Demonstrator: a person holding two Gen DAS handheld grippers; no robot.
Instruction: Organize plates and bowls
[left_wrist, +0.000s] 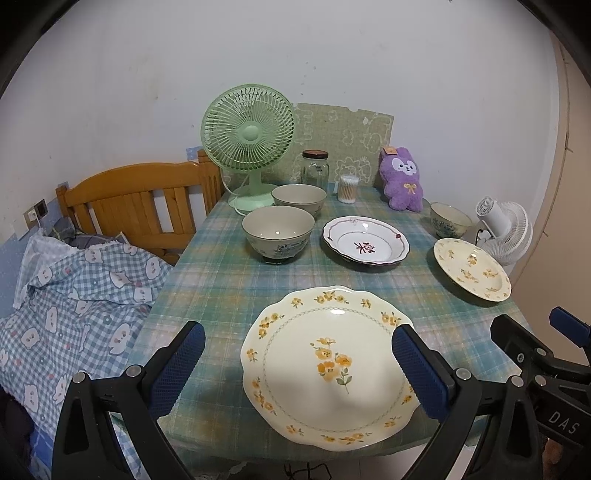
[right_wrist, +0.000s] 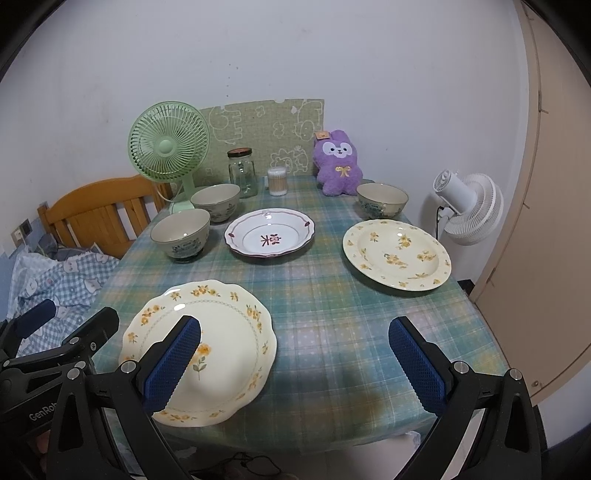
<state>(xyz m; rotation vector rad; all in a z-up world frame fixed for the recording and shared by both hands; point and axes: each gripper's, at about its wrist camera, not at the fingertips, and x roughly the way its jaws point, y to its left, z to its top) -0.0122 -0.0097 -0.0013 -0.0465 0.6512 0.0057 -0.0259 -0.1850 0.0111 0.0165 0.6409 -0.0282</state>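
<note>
Even indoor light, sharp focus, fisheye-bent edges, dark corners.

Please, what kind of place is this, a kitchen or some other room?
Probably a small bedroom or studio in a home, not a kitchen: a wooden bed headboard with checked bedding stands right beside the cloth-covered table, and a purple plush rabbit sits at its back.

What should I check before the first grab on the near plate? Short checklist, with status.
1. Left gripper open, holding nothing: ok.
2. Right gripper open, holding nothing: ok.
3. Near yellow-flower plate flat on the tablecloth, nothing on it: ok.
4. Plate rim between a gripper's fingers: not ok; both hang short of it.
5. Three bowls upright, unstacked: ok.
6. Plate's near rim overhanging the table edge: cannot tell.
</note>
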